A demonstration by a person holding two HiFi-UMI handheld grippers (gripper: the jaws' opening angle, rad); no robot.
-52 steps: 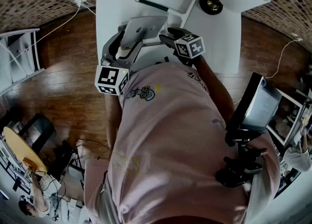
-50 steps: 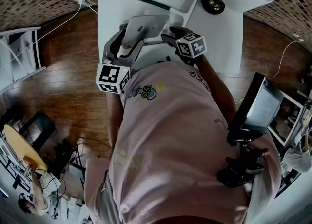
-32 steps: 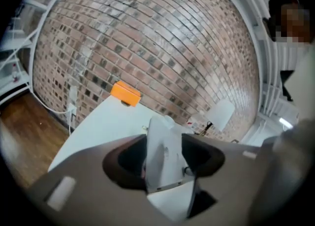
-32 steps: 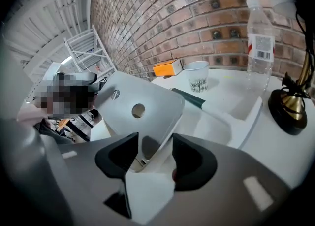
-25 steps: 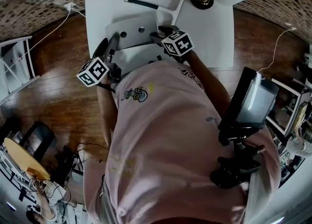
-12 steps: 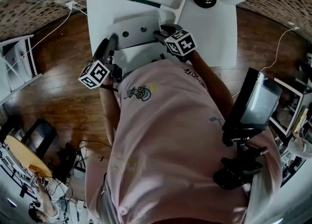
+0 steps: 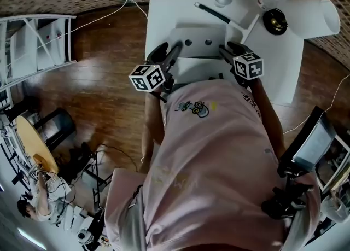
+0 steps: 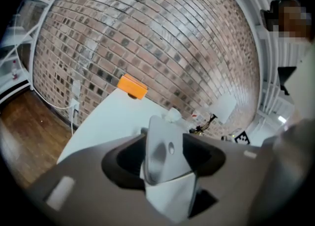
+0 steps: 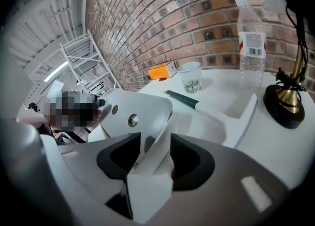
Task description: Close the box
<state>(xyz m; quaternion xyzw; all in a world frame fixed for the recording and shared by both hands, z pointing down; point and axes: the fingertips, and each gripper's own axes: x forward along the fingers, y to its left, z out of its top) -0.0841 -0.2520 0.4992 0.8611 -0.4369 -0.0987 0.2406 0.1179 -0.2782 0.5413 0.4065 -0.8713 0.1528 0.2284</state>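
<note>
Head view, left to right: a white metal shelving rack (image 7: 34, 41) stands on the wood floor at 9 o'clock of the white table (image 7: 164, 9). The left gripper (image 7: 167, 54) is at the 9 o'clock edge of the white cardboard box (image 7: 198, 41), which sits at the table's near edge, just ahead of the person's torso. The right gripper (image 7: 231, 51) is at its 3 o'clock edge.

Left gripper view: the jaws of the left gripper (image 8: 165, 158) are pressed onto the box's white lid flap (image 8: 161, 146), seen edge-on with one round hole. An orange rectangular block (image 8: 132, 86) lies at 11 o'clock, by the brick wall.

Right gripper view: the jaws of the right gripper (image 9: 152, 162) pinch the same flap (image 9: 135, 114), where two holes show. At 1 o'clock stand a clear glass cup (image 9: 190, 77) and a clear plastic bottle (image 9: 250, 35); a black-and-brass lamp base (image 9: 283, 101) is at 3 o'clock.
</note>
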